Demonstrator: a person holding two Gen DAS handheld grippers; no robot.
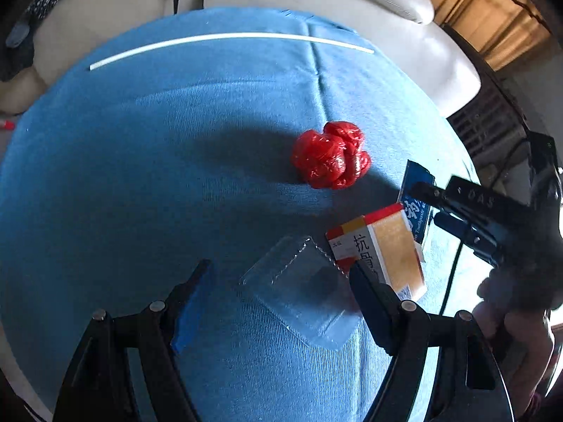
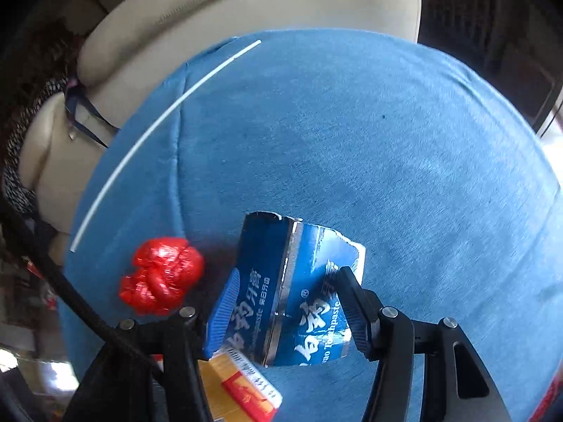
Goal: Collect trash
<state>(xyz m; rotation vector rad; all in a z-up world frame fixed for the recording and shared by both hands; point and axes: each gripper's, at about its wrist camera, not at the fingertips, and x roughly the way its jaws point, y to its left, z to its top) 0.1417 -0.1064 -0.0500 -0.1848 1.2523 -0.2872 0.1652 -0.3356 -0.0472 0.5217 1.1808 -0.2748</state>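
On blue cloth (image 1: 176,176): clear plastic tray (image 1: 302,288), empty.

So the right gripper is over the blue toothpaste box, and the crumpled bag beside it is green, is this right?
Not quite: the crumpled bag is red, not green, as the right wrist view shows plainly. The rest holds: the right gripper is over the blue toothpaste box, with its fingers on either side of it, and the bag lies beside the box on the blue cloth.
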